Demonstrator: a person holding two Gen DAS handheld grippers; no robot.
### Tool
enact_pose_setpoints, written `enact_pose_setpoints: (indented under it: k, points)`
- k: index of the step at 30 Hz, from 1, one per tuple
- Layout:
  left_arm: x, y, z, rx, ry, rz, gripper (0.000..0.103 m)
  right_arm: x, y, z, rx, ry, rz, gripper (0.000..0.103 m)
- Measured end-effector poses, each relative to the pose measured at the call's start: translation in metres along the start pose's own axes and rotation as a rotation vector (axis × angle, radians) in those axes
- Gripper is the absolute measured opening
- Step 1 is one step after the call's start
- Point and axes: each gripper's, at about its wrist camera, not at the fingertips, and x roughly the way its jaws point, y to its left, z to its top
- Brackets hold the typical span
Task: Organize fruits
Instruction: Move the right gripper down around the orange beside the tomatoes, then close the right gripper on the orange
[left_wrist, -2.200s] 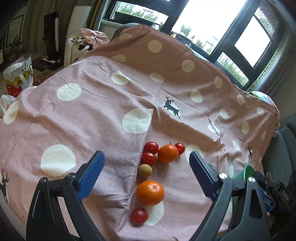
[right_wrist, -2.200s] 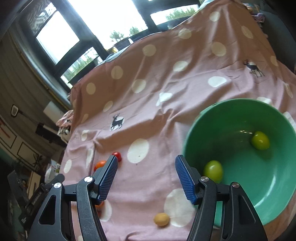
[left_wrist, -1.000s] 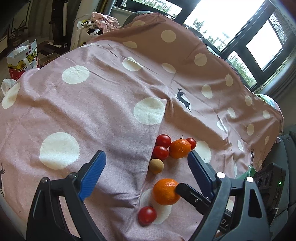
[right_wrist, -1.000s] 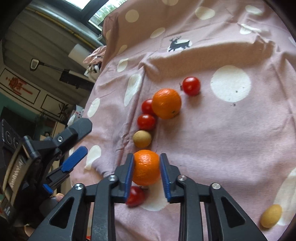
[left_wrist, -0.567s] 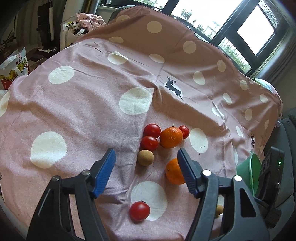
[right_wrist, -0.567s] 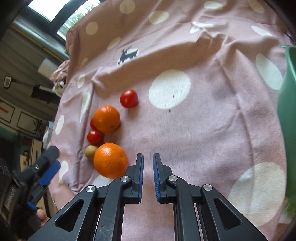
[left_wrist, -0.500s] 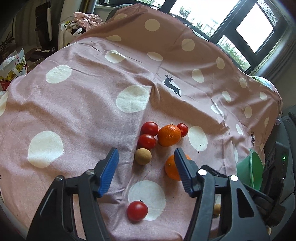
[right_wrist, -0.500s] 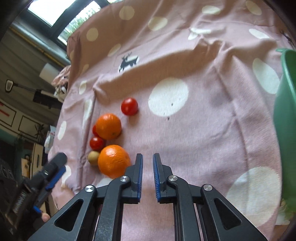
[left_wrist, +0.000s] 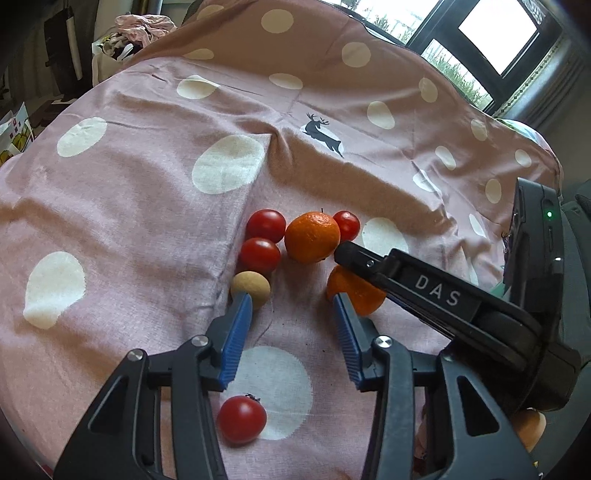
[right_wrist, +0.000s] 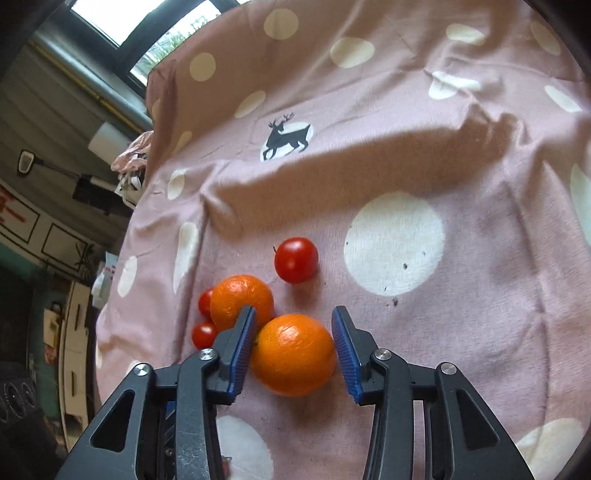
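Observation:
Fruit lies on a pink polka-dot cloth (left_wrist: 129, 206). In the right wrist view my right gripper (right_wrist: 293, 341) is open, its blue pads on either side of an orange (right_wrist: 293, 354) that rests on the cloth; a small gap shows at each pad. A second orange (right_wrist: 242, 301) and red tomatoes (right_wrist: 295, 259) lie just beyond. In the left wrist view my left gripper (left_wrist: 291, 306) is open and empty above the cloth, with a tan round fruit (left_wrist: 251, 287) at its left fingertip and the right gripper's arm (left_wrist: 436, 291) over the near orange (left_wrist: 351, 291). A tomato (left_wrist: 242, 419) lies below.
A fold in the cloth (left_wrist: 255, 177) runs beside the fruit cluster. A sliver of the green bowl (left_wrist: 500, 288) shows behind the right gripper. Windows (left_wrist: 495, 37) stand at the back; bags and clutter (left_wrist: 122, 33) lie beyond the far left edge.
My right gripper lost the orange, shut empty beside it, then opened and moved around it again. My left gripper moved closer to the fruit and narrowed its opening.

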Motion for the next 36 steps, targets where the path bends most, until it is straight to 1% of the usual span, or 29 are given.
enact_pose_setpoints:
  k: [6, 8, 11, 15, 17, 18, 22, 26, 32, 36]
  points:
    - [0.000, -0.004, -0.002, 0.012, 0.007, -0.019, 0.045, -0.008, -0.019, -0.004, 0.082, 0.027, 0.057, 0.042]
    - [0.000, -0.006, -0.003, 0.018, 0.009, -0.023, 0.045, -0.013, -0.027, -0.006, 0.111, 0.042, 0.061, 0.042]
    - [0.000, -0.011, -0.004, 0.037, 0.013, -0.032, 0.045, -0.025, -0.035, -0.012, 0.132, 0.049, 0.043, 0.042]
    - [-0.001, -0.020, -0.008, 0.065, 0.021, -0.063, 0.045, -0.038, -0.045, -0.017, 0.142, 0.063, 0.035, 0.042]
    - [0.001, -0.027, -0.011, 0.083, 0.030, -0.073, 0.045, -0.036, -0.046, -0.016, 0.118, 0.072, -0.030, 0.042]
    - [0.002, -0.030, -0.012, 0.092, 0.033, -0.072, 0.045, -0.038, -0.047, -0.015, 0.120, 0.064, -0.027, 0.042]
    - [0.006, -0.040, -0.016, 0.129, 0.048, -0.072, 0.046, -0.042, -0.053, -0.015, 0.126, 0.082, -0.020, 0.042]
    - [0.009, -0.051, -0.021, 0.171, 0.067, -0.095, 0.047, -0.052, -0.056, -0.015, 0.117, 0.053, -0.057, 0.042]
    - [0.016, -0.067, -0.030, 0.236, 0.106, -0.126, 0.047, -0.062, -0.071, -0.019, 0.174, 0.029, -0.047, 0.042]
    - [0.019, -0.074, -0.033, 0.251, 0.132, -0.165, 0.047, -0.063, -0.072, -0.021, 0.184, 0.024, -0.041, 0.042]
